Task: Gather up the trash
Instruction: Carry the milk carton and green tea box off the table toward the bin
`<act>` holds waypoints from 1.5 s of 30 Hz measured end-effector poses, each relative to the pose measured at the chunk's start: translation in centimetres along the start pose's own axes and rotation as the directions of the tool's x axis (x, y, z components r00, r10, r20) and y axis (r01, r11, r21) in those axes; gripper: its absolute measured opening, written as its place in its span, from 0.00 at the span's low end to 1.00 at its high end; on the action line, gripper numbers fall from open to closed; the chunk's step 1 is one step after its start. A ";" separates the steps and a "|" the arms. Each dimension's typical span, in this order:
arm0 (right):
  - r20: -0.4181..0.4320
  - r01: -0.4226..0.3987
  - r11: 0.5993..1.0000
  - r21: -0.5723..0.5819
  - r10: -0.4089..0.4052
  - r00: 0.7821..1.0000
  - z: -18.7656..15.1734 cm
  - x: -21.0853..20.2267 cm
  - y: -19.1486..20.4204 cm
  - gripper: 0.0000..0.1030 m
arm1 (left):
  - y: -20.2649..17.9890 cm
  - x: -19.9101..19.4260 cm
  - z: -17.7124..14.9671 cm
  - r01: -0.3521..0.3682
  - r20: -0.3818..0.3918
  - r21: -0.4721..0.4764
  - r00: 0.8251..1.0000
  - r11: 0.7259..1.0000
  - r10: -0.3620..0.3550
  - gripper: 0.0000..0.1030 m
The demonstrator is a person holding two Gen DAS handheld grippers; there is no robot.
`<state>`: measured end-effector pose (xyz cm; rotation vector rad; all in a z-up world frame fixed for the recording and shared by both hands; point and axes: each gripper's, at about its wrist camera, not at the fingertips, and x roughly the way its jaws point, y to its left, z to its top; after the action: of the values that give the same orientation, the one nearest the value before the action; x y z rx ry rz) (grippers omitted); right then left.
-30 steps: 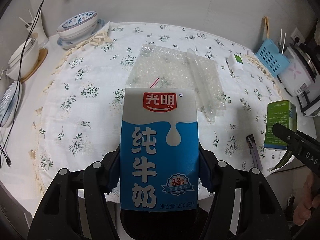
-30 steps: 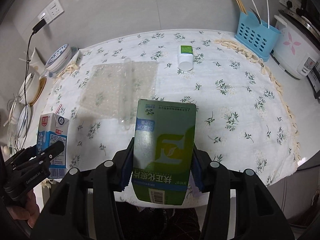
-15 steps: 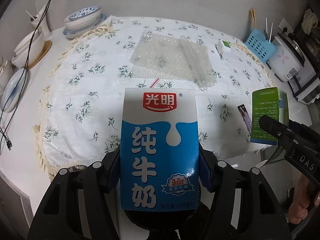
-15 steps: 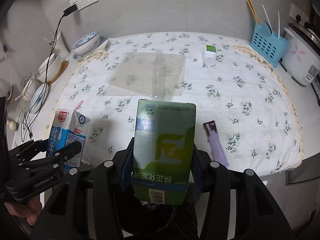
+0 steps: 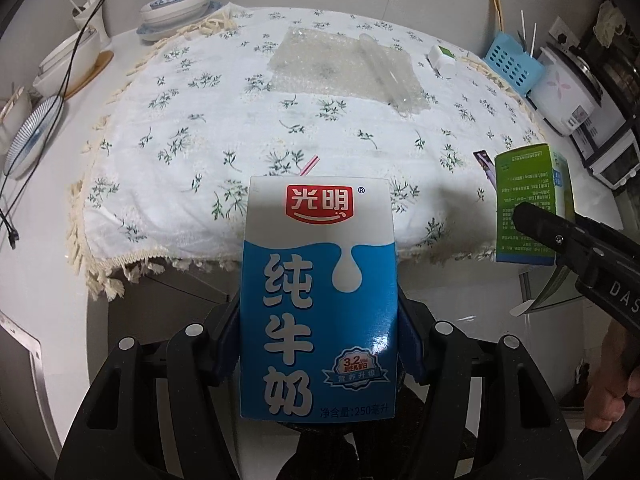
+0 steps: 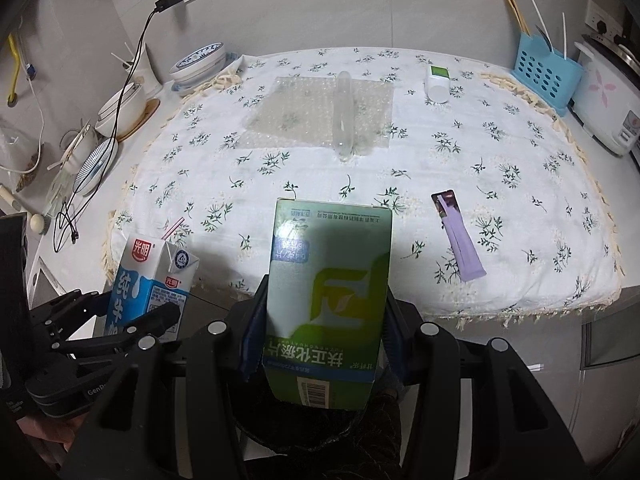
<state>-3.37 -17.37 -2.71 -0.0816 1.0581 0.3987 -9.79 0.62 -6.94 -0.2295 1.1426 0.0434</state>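
Bench (image 6: 600, 312) carries a white floral cloth (image 6: 500, 184) across most of the right wrist view. On the cloth, at 12 o'clock, a sheet of bubble wrap (image 6: 296, 116) lies flat with a clear tube (image 6: 345, 116) resting on it; a white bottle (image 6: 437, 84) lies at 1 o'clock, well apart. A rice cooker (image 6: 608, 104) and blue holder (image 6: 546, 74) stand at 2 o'clock off the cloth; bowls (image 6: 196, 65) at 10 o'clock. Left tongs (image 5: 320, 344) pinch a blue and white milk carton (image 5: 318, 300), upright, straw (image 5: 309, 165) at its top, held off the near cloth edge at 6 o'clock. Right tongs (image 6: 320, 336) pinch a green box (image 6: 328, 296), print inverted, likewise clear of the near edge. In the left wrist view the box (image 5: 528, 208) sits at 3 o'clock. A purple sachet (image 6: 458, 236) lies flat on the cloth at 3 o'clock, near the front edge, untouched.
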 end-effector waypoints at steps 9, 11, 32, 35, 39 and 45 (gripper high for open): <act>-0.042 0.004 0.998 -0.058 -0.007 0.999 -3.8 1.2 0.4 0.45 | 1.2 2.8 -3.8 0.000 -0.045 -0.016 0.999 1.000 0.000 0.60; -0.052 0.006 0.997 -0.071 -0.009 0.999 -4.7 1.7 0.5 0.45 | 1.6 3.6 -4.7 0.005 -0.054 -0.032 0.999 0.999 -0.006 0.60; -0.197 -0.018 0.994 -0.108 -0.003 0.980 -10.9 9.1 0.9 0.45 | 1.9 10.3 -9.4 -0.015 -0.094 -0.018 0.995 1.000 0.013 0.60; -0.206 -0.013 0.995 -0.098 -0.007 0.979 -11.1 9.5 0.6 0.45 | 1.8 11.9 -9.8 -0.026 -0.105 -0.007 0.994 1.000 0.025 0.60; -0.212 -0.008 0.996 -0.086 -0.011 0.977 -11.4 9.6 0.0 0.45 | 2.0 13.9 -10.5 -0.032 -0.127 0.002 0.991 0.999 0.032 0.60; -0.222 0.002 0.998 -0.066 -0.016 0.975 -11.8 9.7 -0.6 0.45 | 1.1 16.4 -10.8 -0.055 -0.140 0.043 0.988 0.998 0.060 0.60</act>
<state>-8.83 -18.25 -16.96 -0.1932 1.2650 0.4231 -12.78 -1.85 -26.22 -0.1669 1.2903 0.0565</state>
